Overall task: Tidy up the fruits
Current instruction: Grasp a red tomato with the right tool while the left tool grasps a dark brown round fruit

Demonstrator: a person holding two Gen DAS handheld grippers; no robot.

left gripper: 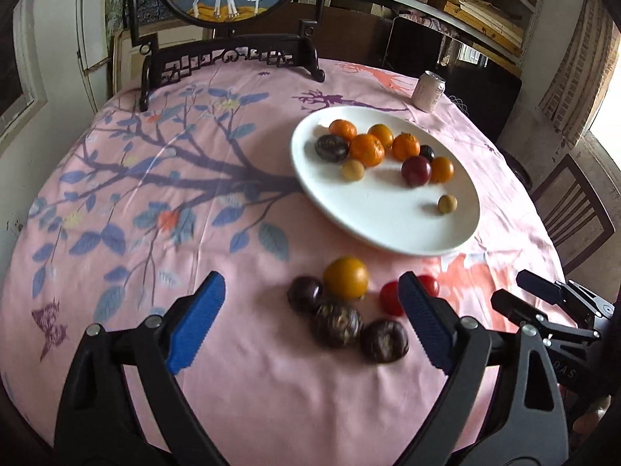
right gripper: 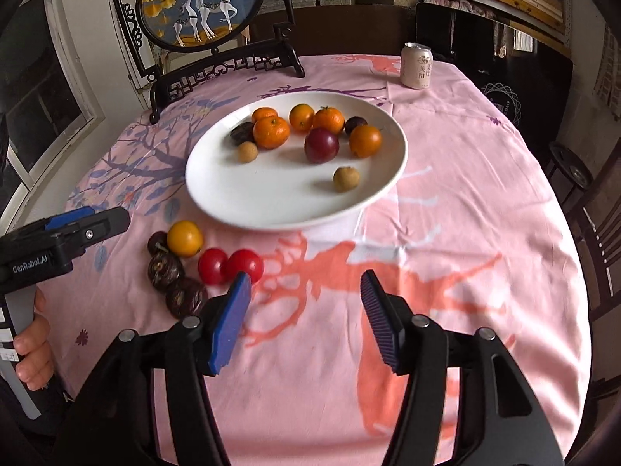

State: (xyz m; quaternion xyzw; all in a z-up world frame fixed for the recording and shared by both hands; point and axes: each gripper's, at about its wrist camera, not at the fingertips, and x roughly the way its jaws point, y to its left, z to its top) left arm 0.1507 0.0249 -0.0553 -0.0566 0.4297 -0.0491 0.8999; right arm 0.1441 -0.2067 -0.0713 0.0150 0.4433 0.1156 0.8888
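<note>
Six loose fruits wait in a tight cluster on the pink cloth near the front edge of the tabletop (right gripper: 465, 194), just short of the white plate (right gripper: 217, 194): a yellow-orange fruit (right gripper: 185, 238), two glossy red fruits (right gripper: 213, 266) touching each other, and three dark wrinkled fruits (right gripper: 165, 270) pressed together beside them. The plate already carries small oranges (right gripper: 271, 132), a purple-red plum (right gripper: 321, 145), dark fruits and two tan longan-like ones (right gripper: 346, 179).

All appear small, light and round, so they will likely roll if nudged. The smooth red pair looks slippery and thin-skinned; a gentle squeeze across the widest part seems wisest. The wrinkled dark ones look firmer and should offer the ribbed pads better purchase, though their neighbours touch them and may be knocked aside.

The left tool (left gripper: 312, 303) hangs low over the cluster, its blue pads spread wide with most of the loose fruits between them and nothing held. The right tool (right gripper: 306, 303) hovers just right of the cluster, likewise wide apart and empty, its left finger (right gripper: 233, 318) close beside a red fruit.

Farther back stand a pale drink can (right gripper: 416, 66) and a round deer-painted screen (right gripper: 198, 4) in a black carved frame.
</note>
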